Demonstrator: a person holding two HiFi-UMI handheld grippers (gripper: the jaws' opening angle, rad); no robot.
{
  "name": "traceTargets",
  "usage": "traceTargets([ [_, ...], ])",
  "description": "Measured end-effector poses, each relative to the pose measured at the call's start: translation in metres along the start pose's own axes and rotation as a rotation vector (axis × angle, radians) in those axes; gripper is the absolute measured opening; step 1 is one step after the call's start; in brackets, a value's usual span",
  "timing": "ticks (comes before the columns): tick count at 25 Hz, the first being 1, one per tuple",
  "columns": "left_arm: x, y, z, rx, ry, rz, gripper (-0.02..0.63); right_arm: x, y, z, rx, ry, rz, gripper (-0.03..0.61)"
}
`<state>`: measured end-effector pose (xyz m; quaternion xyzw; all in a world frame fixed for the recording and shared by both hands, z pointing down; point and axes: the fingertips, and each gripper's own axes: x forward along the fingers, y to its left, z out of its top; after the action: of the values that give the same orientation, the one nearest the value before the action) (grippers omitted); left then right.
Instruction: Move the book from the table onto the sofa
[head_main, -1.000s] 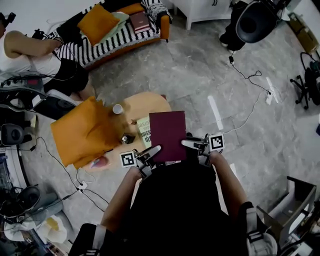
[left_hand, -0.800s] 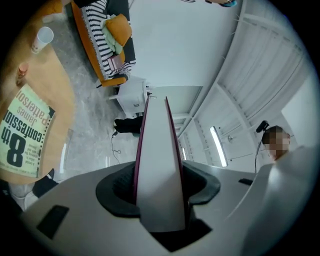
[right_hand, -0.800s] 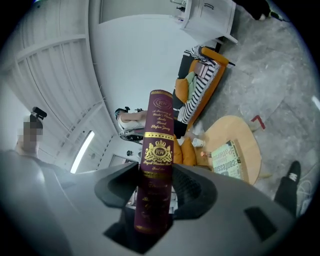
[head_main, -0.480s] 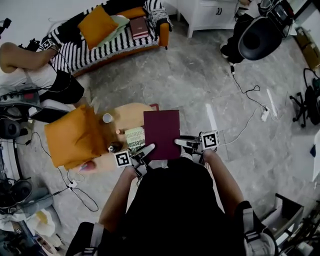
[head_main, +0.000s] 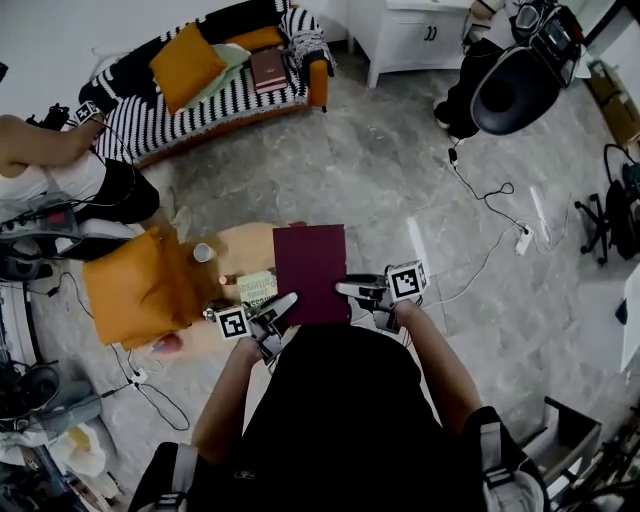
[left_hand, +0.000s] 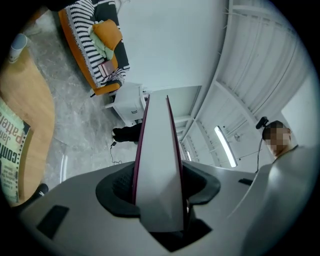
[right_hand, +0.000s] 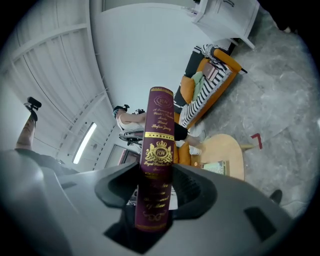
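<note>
A maroon hardback book (head_main: 310, 272) hangs in the air above the right end of the wooden table (head_main: 240, 245), gripped from both sides. My left gripper (head_main: 281, 304) is shut on its left edge; in the left gripper view the pale page edge (left_hand: 157, 165) stands between the jaws. My right gripper (head_main: 352, 290) is shut on the other side, where the gold-lettered spine (right_hand: 159, 145) shows between its jaws. The black-and-white striped sofa (head_main: 230, 95) with orange arms stands far off at the top left.
The sofa holds an orange cushion (head_main: 185, 62) and another book (head_main: 268, 68). On the table lie a green book (head_main: 258, 287), a cup (head_main: 203, 252) and a big orange cushion (head_main: 140, 285). A person (head_main: 60, 170) sits at left. Cables (head_main: 490, 190), an office chair (head_main: 515, 85) and a white cabinet (head_main: 420, 35) lie right.
Both grippers have carried the book a little farther out over the table's right end, towards the sofa side. The hold on it looks the same.
</note>
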<state>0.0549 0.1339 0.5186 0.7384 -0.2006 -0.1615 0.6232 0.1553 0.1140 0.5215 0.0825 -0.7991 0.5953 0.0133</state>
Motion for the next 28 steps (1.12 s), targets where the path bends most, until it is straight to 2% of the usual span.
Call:
traceTargets([
  [7,0.005,0.006,0.026,-0.028,-0.012,-0.016,0.225,0.012,-0.004,0.024,0.02,-0.018,-0.022,0.211],
  [18,0.036,0.014,0.068,0.011,0.05,-0.021,0.225,0.013,-0.017,0.072,-0.014,-0.047,-0.031,0.212],
  [23,0.055,0.022,0.071,0.027,0.08,-0.002,0.225,0.0,-0.033,0.081,-0.007,-0.021,-0.048,0.211],
  [28,0.088,0.022,0.083,0.082,0.041,0.022,0.225,-0.021,-0.045,0.109,-0.022,0.029,-0.036,0.21],
])
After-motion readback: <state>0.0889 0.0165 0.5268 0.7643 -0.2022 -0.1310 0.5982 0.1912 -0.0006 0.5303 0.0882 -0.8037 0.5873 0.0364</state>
